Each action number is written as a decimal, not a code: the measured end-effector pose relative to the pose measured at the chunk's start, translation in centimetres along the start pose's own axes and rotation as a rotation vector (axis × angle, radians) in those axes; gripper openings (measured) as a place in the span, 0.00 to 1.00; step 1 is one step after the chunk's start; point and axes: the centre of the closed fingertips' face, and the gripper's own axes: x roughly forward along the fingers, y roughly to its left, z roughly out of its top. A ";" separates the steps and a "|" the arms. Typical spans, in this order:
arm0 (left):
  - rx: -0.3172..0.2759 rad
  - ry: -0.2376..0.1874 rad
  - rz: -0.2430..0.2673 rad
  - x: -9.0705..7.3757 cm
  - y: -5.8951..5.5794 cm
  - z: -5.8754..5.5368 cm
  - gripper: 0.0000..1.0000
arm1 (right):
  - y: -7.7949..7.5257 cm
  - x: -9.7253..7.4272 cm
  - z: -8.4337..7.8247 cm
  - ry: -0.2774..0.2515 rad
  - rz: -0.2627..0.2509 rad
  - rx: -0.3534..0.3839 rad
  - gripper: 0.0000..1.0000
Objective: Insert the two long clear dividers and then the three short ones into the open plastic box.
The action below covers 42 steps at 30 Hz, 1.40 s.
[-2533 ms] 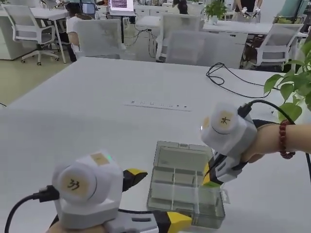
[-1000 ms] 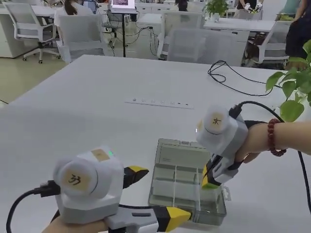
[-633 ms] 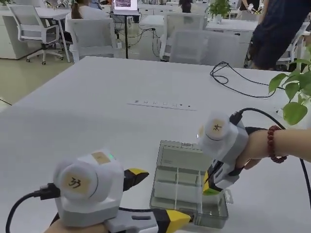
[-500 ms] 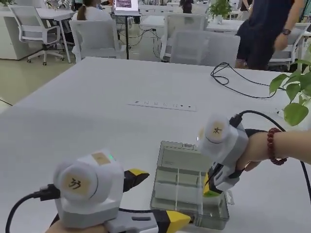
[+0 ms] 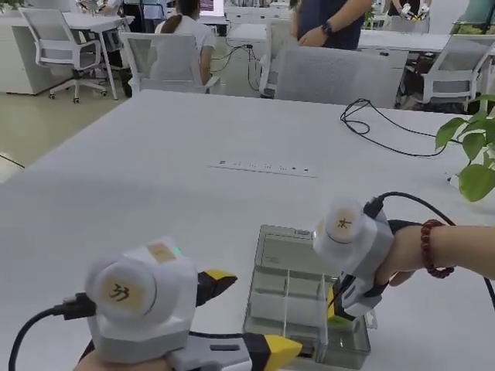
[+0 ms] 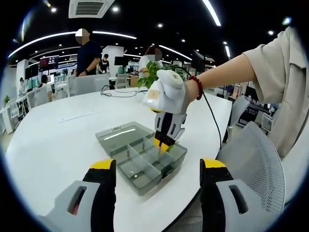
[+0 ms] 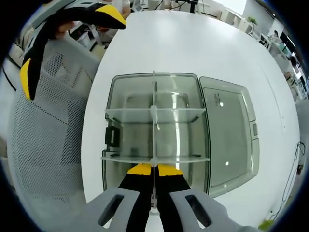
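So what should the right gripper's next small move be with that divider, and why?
Probably ease the clear divider straight down until it seats, then open. The right gripper is shut on its near end, and it stands in the plastic box, lined up across the two crossing dividers; whether it has bottomed out cannot be told.

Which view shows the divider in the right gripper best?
The right gripper view: the divider runs edge-on from the shut right gripper across the box. In the head view the gripper largely covers it; the left gripper view shows it small and faint.
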 end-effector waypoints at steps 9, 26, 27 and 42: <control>-0.013 0.008 0.020 0.0 0.9 -0.3 0.70 | 0.0 0.2 0.0 0.009 -0.005 0.001 0.03; -0.008 0.020 0.051 -0.7 1.8 0.2 0.71 | 0.6 -2.7 0.7 -0.153 -0.070 0.210 0.27; -0.008 0.018 0.051 -0.7 1.8 0.3 0.71 | 0.7 -3.0 0.6 -0.156 -0.078 0.212 0.28; -0.005 0.029 0.050 -1.3 1.9 0.8 0.77 | 2.4 -8.7 0.9 -0.461 -0.235 0.396 0.55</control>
